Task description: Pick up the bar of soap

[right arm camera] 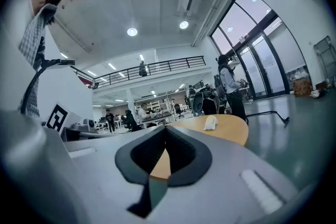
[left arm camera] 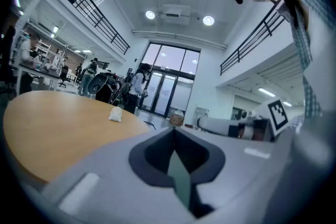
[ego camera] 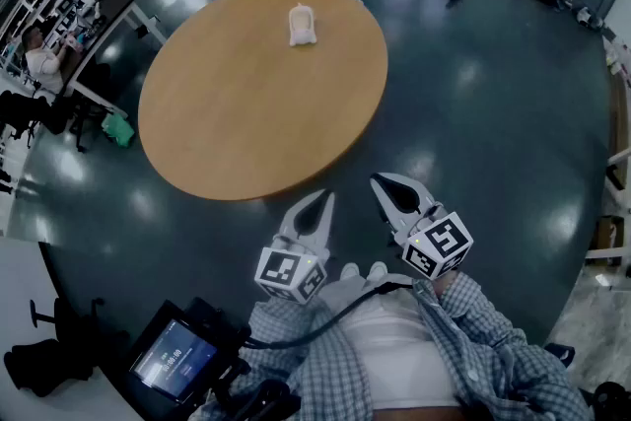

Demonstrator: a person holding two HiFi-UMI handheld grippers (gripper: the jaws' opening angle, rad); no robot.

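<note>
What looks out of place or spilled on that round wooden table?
Nothing stands out. The round wooden table is bare except for the white bar of soap sitting toward its far side, with no spill or damage visible.

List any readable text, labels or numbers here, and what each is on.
No text reads clearly.
Screen, bottom left of the head view: light digits, too small and blurred to read.
Left marker cube and right marker cube: black-and-white square codes, no letters.
Bar of soap: no print visible.
</note>
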